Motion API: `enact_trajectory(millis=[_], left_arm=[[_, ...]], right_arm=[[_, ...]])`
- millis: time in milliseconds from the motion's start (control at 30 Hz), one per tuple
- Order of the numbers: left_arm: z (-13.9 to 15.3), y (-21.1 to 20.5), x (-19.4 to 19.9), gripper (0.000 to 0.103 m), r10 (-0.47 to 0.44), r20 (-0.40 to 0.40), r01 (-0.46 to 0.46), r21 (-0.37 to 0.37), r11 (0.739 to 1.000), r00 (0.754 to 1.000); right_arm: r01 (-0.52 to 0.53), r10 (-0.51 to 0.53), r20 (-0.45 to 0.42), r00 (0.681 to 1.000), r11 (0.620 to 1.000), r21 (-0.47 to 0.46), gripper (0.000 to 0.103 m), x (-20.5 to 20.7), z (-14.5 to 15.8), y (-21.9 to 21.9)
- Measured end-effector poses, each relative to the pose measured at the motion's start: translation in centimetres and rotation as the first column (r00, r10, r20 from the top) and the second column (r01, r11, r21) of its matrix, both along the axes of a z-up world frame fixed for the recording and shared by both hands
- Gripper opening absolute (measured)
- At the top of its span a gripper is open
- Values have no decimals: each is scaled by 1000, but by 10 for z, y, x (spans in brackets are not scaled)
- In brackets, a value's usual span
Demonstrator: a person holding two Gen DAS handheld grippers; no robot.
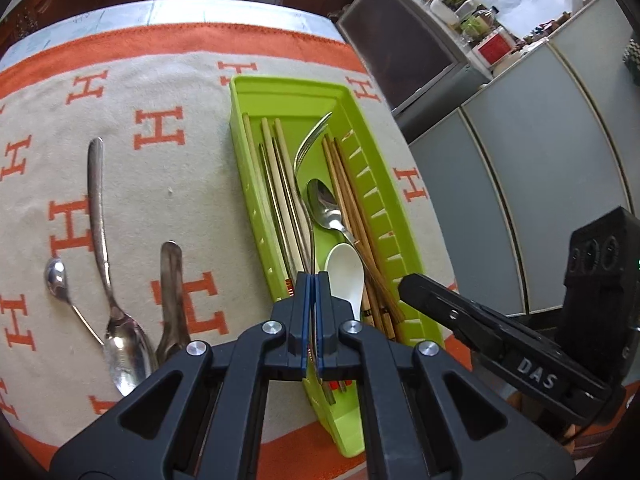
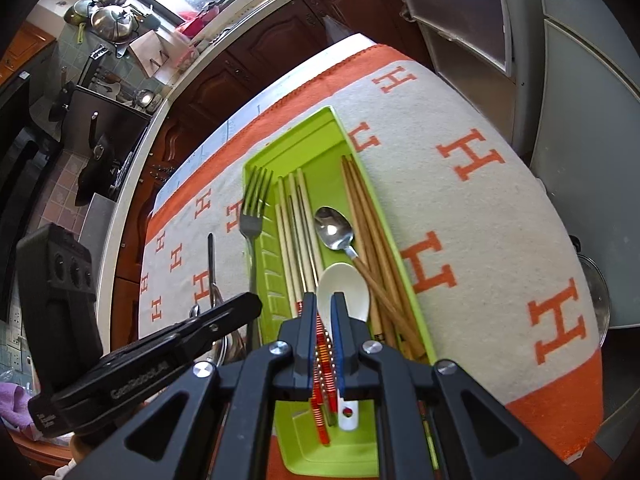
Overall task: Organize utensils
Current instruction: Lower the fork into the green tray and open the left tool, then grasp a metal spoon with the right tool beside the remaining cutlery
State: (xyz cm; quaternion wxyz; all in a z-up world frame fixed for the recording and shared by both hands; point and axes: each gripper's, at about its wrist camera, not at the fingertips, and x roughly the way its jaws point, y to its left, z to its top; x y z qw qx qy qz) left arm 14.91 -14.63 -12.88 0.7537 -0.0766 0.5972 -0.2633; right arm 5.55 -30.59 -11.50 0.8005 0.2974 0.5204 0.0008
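A lime-green tray (image 1: 288,85) (image 2: 256,268) lies on the cloth. It holds pale chopsticks (image 1: 276,168) (image 2: 296,220), brown chopsticks (image 1: 344,184) (image 2: 368,216), a steel spoon (image 1: 324,204) (image 2: 334,228) and a white spoon (image 1: 344,272) (image 2: 346,284). My left gripper (image 1: 312,280) (image 2: 252,300) is shut on the handle of a steel fork (image 1: 310,144) (image 2: 252,208), which hangs over the tray's left wall. My right gripper (image 2: 324,300) (image 1: 404,284) hovers over the tray's near right part, shut to a slit. Red-striped chopstick ends in the tray show through that slit.
Left of the tray, a small spoon (image 1: 56,280), a large spoon (image 1: 100,220) and a third steel utensil (image 1: 172,280) lie on the orange-lettered cloth (image 1: 160,80). The table edge runs close to the tray's right, with grey cabinets (image 1: 520,160) beyond. A pot lid (image 2: 596,292) sits off the right edge.
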Motion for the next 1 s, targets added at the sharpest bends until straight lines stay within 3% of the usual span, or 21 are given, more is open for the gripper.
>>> enact_trajectory(millis=[200, 467, 567, 667, 1000], left_arm=[[-14, -11, 3, 1, -18, 29, 17, 31, 999, 999], [-4, -12, -8, 1, -70, 66, 66, 59, 996, 995], [3, -8, -13, 9, -88, 76, 84, 48, 995, 993], [9, 0, -16, 34, -75, 89, 71, 50, 996, 993], [30, 63, -17, 34, 27, 170, -54, 153, 987, 985]], right_arm=[[5, -5, -7, 1000, 1000, 4, 8, -1, -3, -3], [-11, 11, -6, 1000, 1000, 8, 8, -1, -4, 3], [-17, 17, -7, 1000, 1000, 10, 8, 0, -4, 6], [-25, 25, -4, 1000, 1000, 9, 8, 0, -2, 9], [-89, 89, 24, 996, 996, 8, 8, -3, 8, 29]])
